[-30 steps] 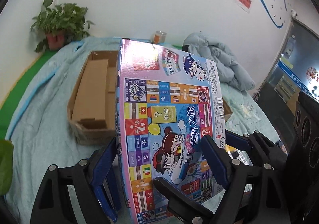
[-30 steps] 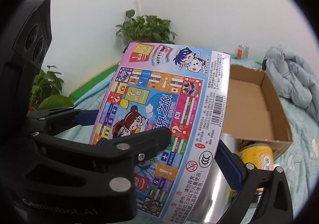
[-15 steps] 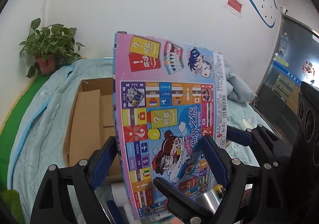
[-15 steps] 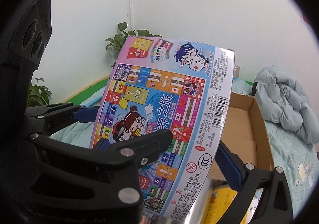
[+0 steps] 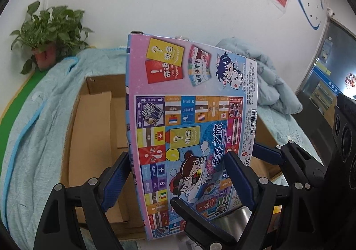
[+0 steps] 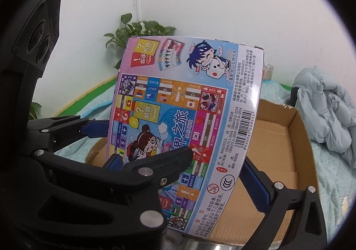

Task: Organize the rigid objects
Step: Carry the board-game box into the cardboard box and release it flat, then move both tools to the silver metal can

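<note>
Jaws of both my left gripper and right gripper clamp opposite edges of the board game box, held upright above the open cardboard carton, presumably so it slots in edgewise

The open brown cardboard box on the light-blue blanket has bare floor along its right half, while a folded cardboard insert fills its left side. The tall colourful board-game box blocks the middle. A crumpled pale-blue jacket crowds the blanket just right of the cardboard box.
</note>
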`<move>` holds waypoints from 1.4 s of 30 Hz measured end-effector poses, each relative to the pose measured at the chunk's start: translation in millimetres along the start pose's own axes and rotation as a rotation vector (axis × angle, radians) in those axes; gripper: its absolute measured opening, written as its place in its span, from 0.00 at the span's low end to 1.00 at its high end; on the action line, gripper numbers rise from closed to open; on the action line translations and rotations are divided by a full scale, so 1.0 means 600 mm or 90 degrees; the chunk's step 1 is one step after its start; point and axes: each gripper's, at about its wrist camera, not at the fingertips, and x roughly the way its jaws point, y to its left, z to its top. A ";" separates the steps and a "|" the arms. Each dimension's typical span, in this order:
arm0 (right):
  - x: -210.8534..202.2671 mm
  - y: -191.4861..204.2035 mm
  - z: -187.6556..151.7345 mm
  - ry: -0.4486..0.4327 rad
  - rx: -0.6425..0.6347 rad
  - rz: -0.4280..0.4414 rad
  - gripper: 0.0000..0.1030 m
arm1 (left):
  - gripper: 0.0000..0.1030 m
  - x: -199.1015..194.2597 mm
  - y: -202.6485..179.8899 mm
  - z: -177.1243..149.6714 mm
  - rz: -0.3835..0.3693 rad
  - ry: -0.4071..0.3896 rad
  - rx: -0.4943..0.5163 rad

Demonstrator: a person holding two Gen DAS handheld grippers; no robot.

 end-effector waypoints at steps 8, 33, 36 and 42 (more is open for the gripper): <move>0.071 -0.010 -0.028 0.119 0.022 0.049 0.99 | 0.79 0.081 0.033 -0.013 0.025 0.084 -0.031; 0.073 0.009 -0.060 0.207 -0.033 0.047 0.87 | 0.72 0.008 0.055 -0.097 0.136 0.057 0.003; 0.025 -0.008 -0.072 0.159 0.012 0.040 0.89 | 0.97 -0.056 0.029 -0.113 0.207 -0.035 0.036; -0.054 -0.022 -0.097 0.095 0.058 -0.015 0.91 | 0.99 -0.123 -0.031 -0.140 0.228 -0.110 0.059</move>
